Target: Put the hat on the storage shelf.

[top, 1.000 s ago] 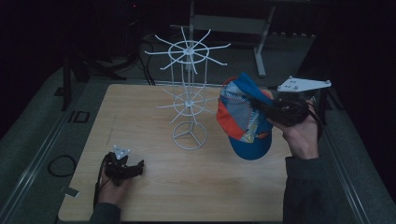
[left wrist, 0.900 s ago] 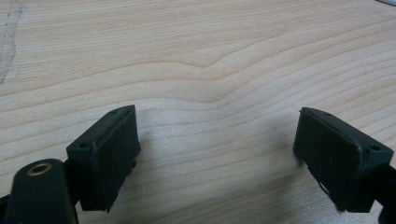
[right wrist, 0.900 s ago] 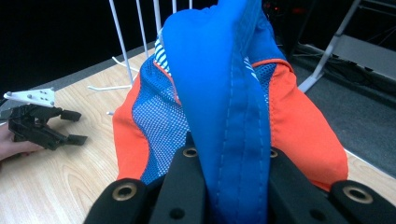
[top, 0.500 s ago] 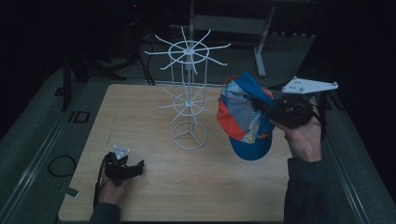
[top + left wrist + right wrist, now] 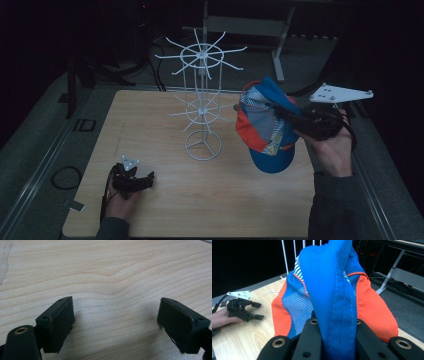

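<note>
The right gripper (image 5: pixel 295 119) is clamped on the blue fabric of a blue, orange and mesh cap (image 5: pixel 265 125), its jaws pinching a fold of the brim or crown edge, as the right gripper view shows with the cloth squeezed between the two black pads. The cap hangs in the air above the right edge of the wooden table (image 5: pixel 150 110), just beside the white wire rack (image 5: pixel 202 100) that stands near the table's middle, towards the far edge. The left gripper (image 5: pixel 134 181) rests low near the front left corner, jaws apart with nothing between them, only bare wood showing in the left gripper view.

The work in hand looks like hanging the cap on one of the rack's prongs. To do it well, the cap should be carried so that its opening or back strap faces a free prong tip, probably on the lower ring, which lies nearest. Approach along the prong's line, not across it, since the light rack could tip or spin if pushed sideways. The idle left gripper could steady the rack's base ring. Let go only once the cloth sits past the prong's tip
</note>
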Demonstrator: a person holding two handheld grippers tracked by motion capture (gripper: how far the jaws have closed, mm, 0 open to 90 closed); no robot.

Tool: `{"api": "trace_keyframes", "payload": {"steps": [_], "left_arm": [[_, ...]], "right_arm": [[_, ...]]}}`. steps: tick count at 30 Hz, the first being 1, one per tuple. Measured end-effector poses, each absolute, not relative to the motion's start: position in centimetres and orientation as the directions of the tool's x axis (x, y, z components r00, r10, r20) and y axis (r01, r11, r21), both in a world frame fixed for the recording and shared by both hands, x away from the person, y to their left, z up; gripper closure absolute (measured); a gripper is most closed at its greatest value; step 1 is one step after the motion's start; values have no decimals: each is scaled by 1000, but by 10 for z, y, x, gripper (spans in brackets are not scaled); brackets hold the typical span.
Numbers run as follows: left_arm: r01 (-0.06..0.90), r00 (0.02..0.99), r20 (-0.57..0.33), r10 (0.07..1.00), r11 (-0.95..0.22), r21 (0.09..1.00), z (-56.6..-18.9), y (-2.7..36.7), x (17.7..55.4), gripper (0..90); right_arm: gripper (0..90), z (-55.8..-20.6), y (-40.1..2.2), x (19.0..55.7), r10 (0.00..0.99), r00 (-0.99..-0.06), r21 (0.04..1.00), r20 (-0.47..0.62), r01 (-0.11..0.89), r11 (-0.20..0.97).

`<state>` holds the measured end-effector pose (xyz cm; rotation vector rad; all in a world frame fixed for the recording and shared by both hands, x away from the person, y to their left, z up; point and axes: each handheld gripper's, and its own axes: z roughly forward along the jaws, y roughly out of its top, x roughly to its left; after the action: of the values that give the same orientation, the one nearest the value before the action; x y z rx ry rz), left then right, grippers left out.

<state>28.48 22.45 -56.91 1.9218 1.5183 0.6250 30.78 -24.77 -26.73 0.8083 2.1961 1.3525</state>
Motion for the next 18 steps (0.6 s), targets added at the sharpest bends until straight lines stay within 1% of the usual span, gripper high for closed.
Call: {"api": "trace_keyframes", "payload": {"steps": [9, 18], "left_arm": [[688, 233, -4, 972, -162, 708, -569, 225, 285, 146], [688, 233, -4, 972, -162, 708, -569, 225, 285, 146]], "right_arm": [[878, -262, -251, 306, 652, -757, 910, -51, 234, 343], [878, -253, -253, 305, 649, -760, 918, -45, 225, 327]]}}
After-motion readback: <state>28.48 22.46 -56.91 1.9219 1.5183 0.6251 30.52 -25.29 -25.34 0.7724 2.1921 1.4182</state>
